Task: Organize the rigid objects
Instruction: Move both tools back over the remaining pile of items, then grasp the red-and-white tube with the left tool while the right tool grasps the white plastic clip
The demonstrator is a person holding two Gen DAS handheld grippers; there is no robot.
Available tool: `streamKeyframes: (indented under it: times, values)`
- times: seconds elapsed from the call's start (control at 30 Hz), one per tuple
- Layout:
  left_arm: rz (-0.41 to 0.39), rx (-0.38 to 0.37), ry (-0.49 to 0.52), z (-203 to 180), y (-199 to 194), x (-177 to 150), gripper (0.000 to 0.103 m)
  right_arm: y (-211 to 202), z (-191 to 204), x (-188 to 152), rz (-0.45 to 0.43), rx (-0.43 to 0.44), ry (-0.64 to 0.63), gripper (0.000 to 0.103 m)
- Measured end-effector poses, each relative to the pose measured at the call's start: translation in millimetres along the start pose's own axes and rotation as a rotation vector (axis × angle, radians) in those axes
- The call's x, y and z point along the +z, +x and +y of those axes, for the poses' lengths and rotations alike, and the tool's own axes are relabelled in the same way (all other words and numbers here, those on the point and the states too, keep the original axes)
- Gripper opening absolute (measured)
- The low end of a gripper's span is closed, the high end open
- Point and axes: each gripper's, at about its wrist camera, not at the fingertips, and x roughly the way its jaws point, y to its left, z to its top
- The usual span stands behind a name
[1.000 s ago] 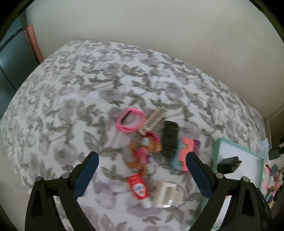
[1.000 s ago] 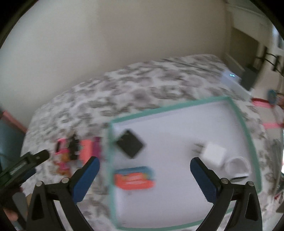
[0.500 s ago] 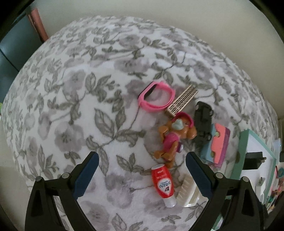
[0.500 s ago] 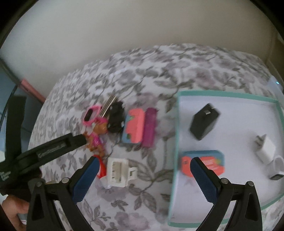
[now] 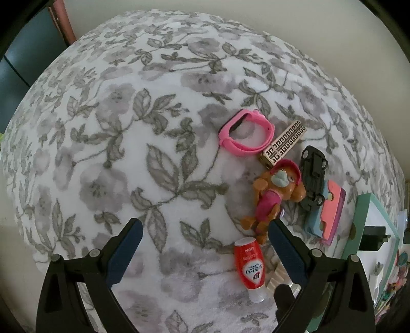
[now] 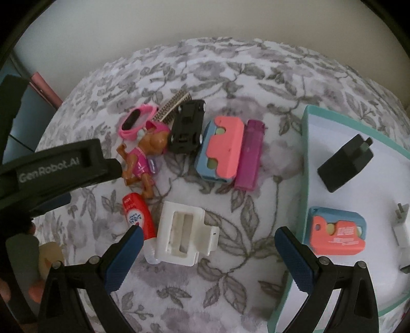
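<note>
Small objects lie clustered on a floral bedspread [image 5: 128,143]: a pink wristband [image 5: 246,134], a patterned gold bar [image 5: 284,144], a brown dog figure [image 5: 275,194], a black toy car [image 6: 187,126], a coral-and-blue block [image 6: 223,149], a purple lighter [image 6: 249,155], a red tube [image 6: 139,216] and a white clip [image 6: 184,234]. My left gripper [image 5: 203,252] hovers open above the cloth, left of the tube. My right gripper [image 6: 206,256] stands open just over the white clip. The teal-rimmed tray [image 6: 305,164] on the right holds a black charger [image 6: 344,164], another coral block [image 6: 337,234] and a white plug [image 6: 401,230].
A plain wall backs the bed. A dark panel with a pinkish edge [image 5: 61,23] stands at the far left. In the right wrist view the left gripper's black body [image 6: 53,166] crosses the left side, with a person's fingers [image 6: 36,289] below it.
Both grippers have swung left and down toward the object cluster. The right view moved off the tray onto the loose items; the left closed in on the tube. Nothing was grasped.
</note>
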Motion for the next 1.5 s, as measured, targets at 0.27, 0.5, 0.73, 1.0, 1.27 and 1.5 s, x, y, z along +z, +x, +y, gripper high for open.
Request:
streamKeyframes:
  times: [0.27, 0.5, 0.73, 1.0, 1.27, 1.5]
  values:
    - [0.021, -0.002, 0.022, -4, 6, -2, 0.098, 16, 12, -3, 0.028, -0.046, -0.056, 0.103]
    - [0.074, -0.008, 0.064, -18, 22, -8, 0.098, 12, 3, -3, 0.017, -0.055, -0.044, 0.093]
    - [0.117, -0.026, 0.079, -26, 32, -15, 0.098, 10, 0, -6, 0.027, -0.074, -0.061, 0.084]
    - [0.137, -0.066, 0.126, -47, 39, -30, 0.061, 9, -7, -7, 0.032, -0.052, -0.048, 0.075]
    - [0.114, -0.077, 0.183, -64, 36, -33, 0.034, 10, -7, -6, 0.031, -0.053, -0.047, 0.069]
    - [0.102, -0.061, 0.204, -76, 43, -36, 0.034, 15, 3, -6, 0.028, -0.092, -0.08, 0.066]
